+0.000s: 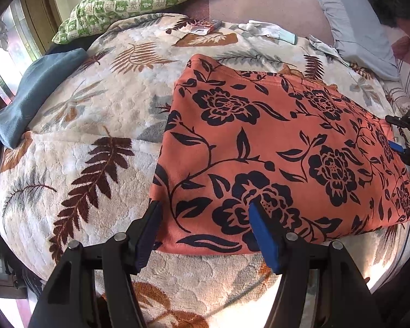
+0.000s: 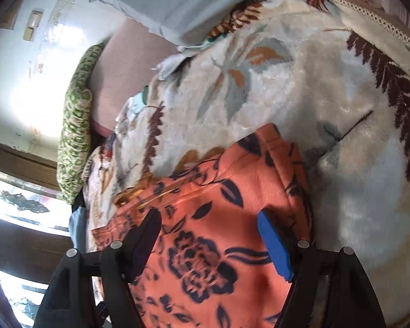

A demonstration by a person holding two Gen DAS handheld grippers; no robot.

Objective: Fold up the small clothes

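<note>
My right gripper [image 2: 209,218], jaws spread, hangs over the orange floral garment [image 2: 205,235] at lower centre; leaf-print blanket [image 2: 328,95] fills the right; green pillow [image 2: 76,136] at left.

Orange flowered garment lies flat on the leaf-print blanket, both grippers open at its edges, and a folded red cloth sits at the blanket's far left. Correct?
One error: the folded cloth at the far left is blue, not red, as the left wrist view shows. The orange flowered garment does lie on the leaf-print blanket, with the left gripper and right gripper open.
</note>
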